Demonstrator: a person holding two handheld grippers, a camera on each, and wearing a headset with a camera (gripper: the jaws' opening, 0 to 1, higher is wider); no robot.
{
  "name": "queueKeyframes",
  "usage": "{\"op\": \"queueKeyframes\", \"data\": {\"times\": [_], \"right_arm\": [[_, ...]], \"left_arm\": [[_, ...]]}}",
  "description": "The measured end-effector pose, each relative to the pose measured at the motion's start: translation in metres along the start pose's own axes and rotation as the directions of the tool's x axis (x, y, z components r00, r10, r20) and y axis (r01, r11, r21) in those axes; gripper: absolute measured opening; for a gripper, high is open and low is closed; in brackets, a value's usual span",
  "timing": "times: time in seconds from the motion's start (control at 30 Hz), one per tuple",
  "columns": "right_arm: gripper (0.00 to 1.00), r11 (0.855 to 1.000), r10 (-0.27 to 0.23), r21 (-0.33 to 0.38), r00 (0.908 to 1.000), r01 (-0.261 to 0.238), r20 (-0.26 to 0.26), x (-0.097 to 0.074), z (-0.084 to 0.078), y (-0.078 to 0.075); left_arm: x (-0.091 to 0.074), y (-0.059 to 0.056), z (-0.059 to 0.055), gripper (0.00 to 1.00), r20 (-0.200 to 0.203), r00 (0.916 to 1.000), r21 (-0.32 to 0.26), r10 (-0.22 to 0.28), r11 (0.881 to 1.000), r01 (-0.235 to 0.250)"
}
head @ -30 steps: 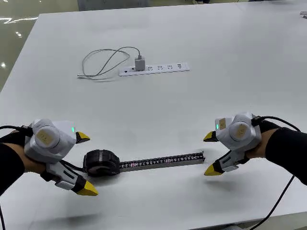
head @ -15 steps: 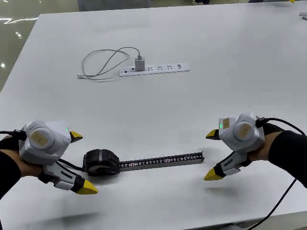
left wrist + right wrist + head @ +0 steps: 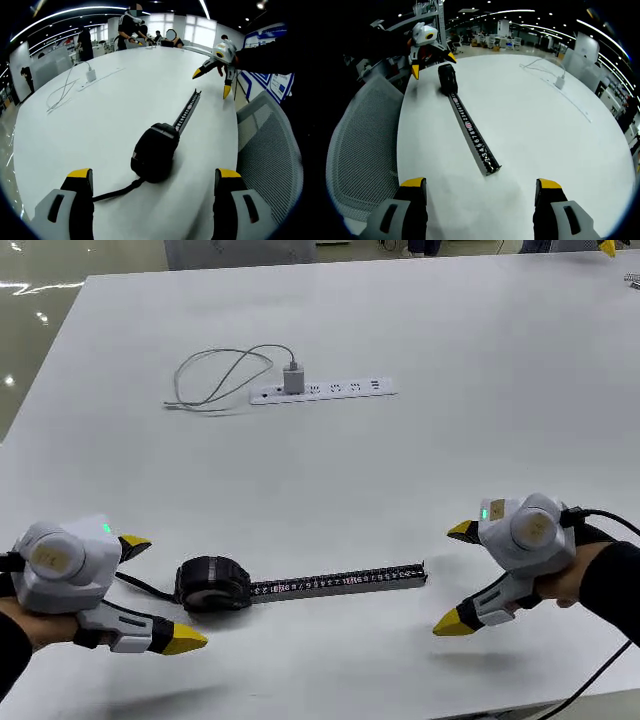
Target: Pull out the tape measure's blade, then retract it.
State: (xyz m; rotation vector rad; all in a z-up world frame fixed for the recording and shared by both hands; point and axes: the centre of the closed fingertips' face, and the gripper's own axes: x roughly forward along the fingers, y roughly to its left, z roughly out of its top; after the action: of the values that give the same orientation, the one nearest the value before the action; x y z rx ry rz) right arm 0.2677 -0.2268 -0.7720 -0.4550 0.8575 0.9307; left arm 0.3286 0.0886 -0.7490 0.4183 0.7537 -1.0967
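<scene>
A wide, smooth white worktop [image 3: 450, 360] with a rounded edge carries the tape measure [image 3: 212, 583], whose black case lies near the front edge with its blade [image 3: 340, 582] drawn out flat along the surface to the right, the hook end free. A dark strap [image 3: 112, 191] trails from the case. The left hand-held gripper [image 3: 165, 590] sits just beside the case, jaws spread wide and gripping nothing. The right hand-held gripper [image 3: 453, 577] hovers just past the blade's tip, jaws likewise wide apart and empty. Well apart, towards the far side, lies a white power strip [image 3: 322, 390] with a charger [image 3: 293, 377] plugged in and its cable [image 3: 215, 375] looped beside it. A grey mesh chair [image 3: 267, 145] stands at the worktop's edge. Beyond it is a large hall with ceiling strip lights [image 3: 520, 11], a glossy floor [image 3: 30, 320] and people [image 3: 131, 27] at other benches
</scene>
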Motion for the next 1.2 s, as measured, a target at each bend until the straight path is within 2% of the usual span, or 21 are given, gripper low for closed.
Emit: {"op": "queueKeyframes", "data": {"times": [0.07, 0.1, 0.17, 0.23, 0.3, 0.33, 0.37, 0.43, 0.63, 0.7, 0.83, 0.93, 1.0, 1.07, 1.2], "right_arm": [[0.91, 1.000, -0.010, 0.012, 0.9999, 0.010, 0.007, -0.002, -0.002, 0.000], [0.92, 1.000, -0.016, 0.023, 0.9998, 0.015, 0.014, -0.003, -0.003, 0.000], [0.93, 0.998, -0.034, 0.045, 0.9989, 0.033, 0.033, -0.006, -0.004, -0.001], [0.94, 0.996, -0.060, 0.064, 0.9967, 0.057, 0.055, -0.008, -0.004, -0.003], [0.94, 0.993, -0.085, 0.089, 0.9939, 0.078, 0.071, -0.012, -0.005, -0.004], [0.96, 0.992, -0.089, 0.101, 0.9928, 0.080, 0.081, -0.013, -0.006, -0.004], [0.97, 0.991, -0.090, 0.106, 0.9923, 0.081, 0.085, -0.014, -0.007, -0.003], [0.99, 0.987, -0.111, 0.128, 0.9894, 0.098, 0.094, -0.016, -0.010, -0.003], [0.99, 0.977, -0.142, 0.175, 0.9810, 0.118, 0.132, -0.023, -0.018, 0.001], [0.99, 0.974, -0.160, 0.184, 0.9779, 0.134, 0.135, -0.025, -0.022, 0.001], [0.99, 0.969, -0.181, 0.195, 0.9721, 0.151, 0.149, -0.034, -0.025, 0.005], [0.99, 0.966, -0.191, 0.202, 0.9698, 0.158, 0.152, -0.041, -0.028, 0.008], [0.99, 0.963, -0.201, 0.216, 0.9637, 0.162, 0.175, -0.046, -0.026, 0.009], [0.99, 0.962, -0.196, 0.226, 0.9624, 0.152, 0.188, -0.049, -0.025, 0.011], [0.99, 0.962, -0.214, 0.210, 0.9619, 0.176, 0.171, -0.056, -0.026, 0.012]], "left_arm": [[-0.002, 0.003, -0.004, 0.99, -0.010, 0.9997, -0.028, 0.022, 0.999, -0.022], [-0.003, 0.006, -0.004, 0.99, 0.003, 0.9989, -0.046, 0.047, 0.998, -0.046], [-0.006, 0.008, -0.002, 0.99, 0.039, 0.9971, -0.082, 0.065, 0.995, -0.062], [-0.008, 0.010, -0.006, 0.99, 0.036, 0.9954, -0.086, 0.088, 0.993, -0.085], [-0.012, 0.019, -0.006, 0.99, 0.052, 0.9859, -0.107, 0.159, 0.982, -0.153], [-0.015, 0.021, -0.004, 0.99, 0.072, 0.9812, -0.132, 0.179, 0.977, -0.169], [-0.016, 0.021, -0.001, 0.99, 0.093, 0.9791, -0.132, 0.181, 0.977, -0.168], [-0.021, 0.023, -0.003, 0.99, 0.094, 0.9744, -0.133, 0.204, 0.973, -0.191], [-0.026, 0.011, -0.006, 0.99, 0.127, 0.9770, -0.162, 0.171, 0.975, -0.150], [-0.026, 0.010, -0.012, 0.99, 0.111, 0.9785, -0.152, 0.174, 0.976, -0.157], [-0.031, 0.012, -0.017, 0.99, 0.119, 0.9730, -0.182, 0.198, 0.968, -0.175], [-0.035, 0.009, -0.020, 0.99, 0.122, 0.9692, -0.184, 0.214, 0.964, -0.190], [-0.037, 0.006, -0.024, 0.99, 0.121, 0.9677, -0.184, 0.221, 0.963, -0.197], [-0.038, 0.002, -0.027, 0.99, 0.117, 0.9669, -0.179, 0.227, 0.962, -0.204], [-0.042, -0.003, -0.033, 0.99, 0.111, 0.9681, -0.185, 0.225, 0.962, -0.202]]}}
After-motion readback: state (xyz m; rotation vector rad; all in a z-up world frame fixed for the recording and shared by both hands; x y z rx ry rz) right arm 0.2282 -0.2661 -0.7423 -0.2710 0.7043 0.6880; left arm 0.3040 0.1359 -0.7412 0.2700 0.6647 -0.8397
